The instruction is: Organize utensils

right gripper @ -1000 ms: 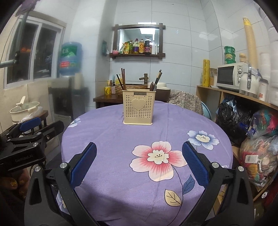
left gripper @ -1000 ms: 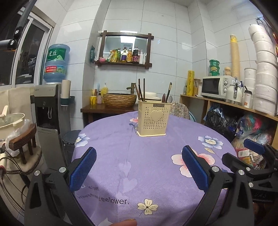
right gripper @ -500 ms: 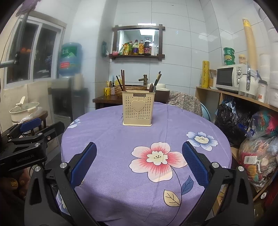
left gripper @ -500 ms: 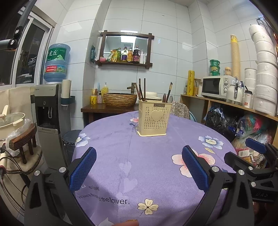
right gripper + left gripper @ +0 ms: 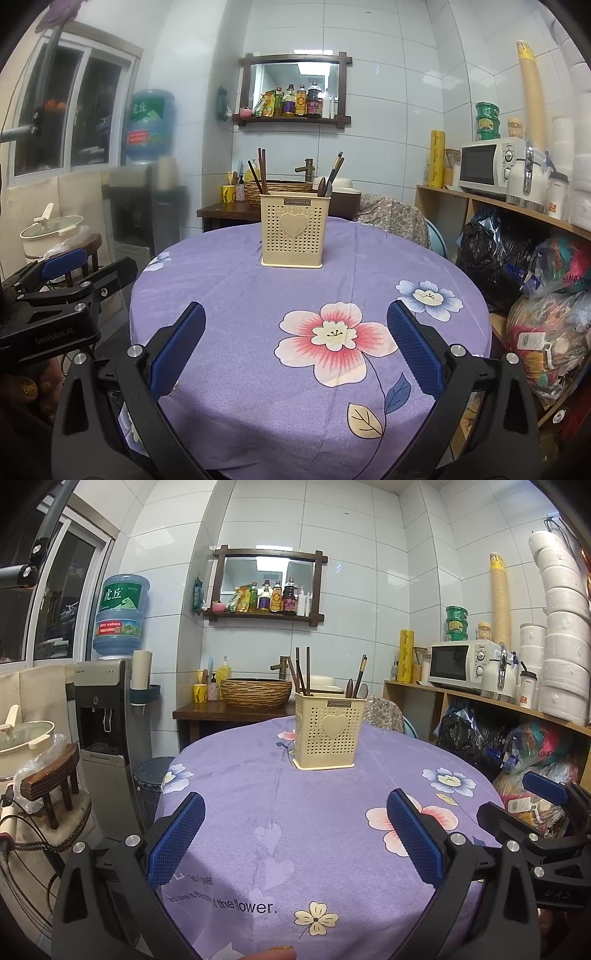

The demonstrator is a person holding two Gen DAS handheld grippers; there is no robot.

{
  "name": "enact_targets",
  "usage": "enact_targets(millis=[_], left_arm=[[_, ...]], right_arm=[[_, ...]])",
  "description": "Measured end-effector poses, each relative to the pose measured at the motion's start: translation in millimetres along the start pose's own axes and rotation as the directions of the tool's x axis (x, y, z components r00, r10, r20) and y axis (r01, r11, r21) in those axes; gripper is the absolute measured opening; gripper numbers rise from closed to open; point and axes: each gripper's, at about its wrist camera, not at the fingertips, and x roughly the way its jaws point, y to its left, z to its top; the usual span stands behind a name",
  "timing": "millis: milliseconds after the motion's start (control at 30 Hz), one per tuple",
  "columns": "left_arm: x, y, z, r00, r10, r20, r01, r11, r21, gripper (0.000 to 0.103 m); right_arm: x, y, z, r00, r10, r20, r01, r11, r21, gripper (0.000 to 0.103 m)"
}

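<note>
White tiles are covering the walls behind a round table with a purple flowered cloth (image 5: 295, 812). From the left wrist camera, the left gripper (image 5: 295, 843) is hanging over the near edge of the table, its blue pads wide apart and holding nothing. A yellow holder (image 5: 325, 734) is standing upright far across the cloth, with lots of bare purple room in front of it. Dark chopsticks (image 5: 301, 672) are sticking up out of it. The right gripper (image 5: 546, 812) is peeking in at the right edge, partly cut off.

From the right wrist camera, the right gripper (image 5: 295, 350) is also spread wide with nothing between its pads. The holder (image 5: 293, 230) is sitting near the middle, away from every edge. The left gripper (image 5: 74, 273) is showing at the left, off the table's side. A blue water jug (image 5: 149, 125) is looking blurry.
</note>
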Motion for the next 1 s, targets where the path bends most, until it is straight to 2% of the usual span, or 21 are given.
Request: enact_targets(millis=[1000], left_arm=[[-3.2,7.2,2.9,1.0,0.004,0.001,-0.004,1.0,0.007,0.098]], right_arm=[[-1.8,-3.1,1.5,1.0,0.001,-0.001,-0.001,1.0,-0.004,0.097]])
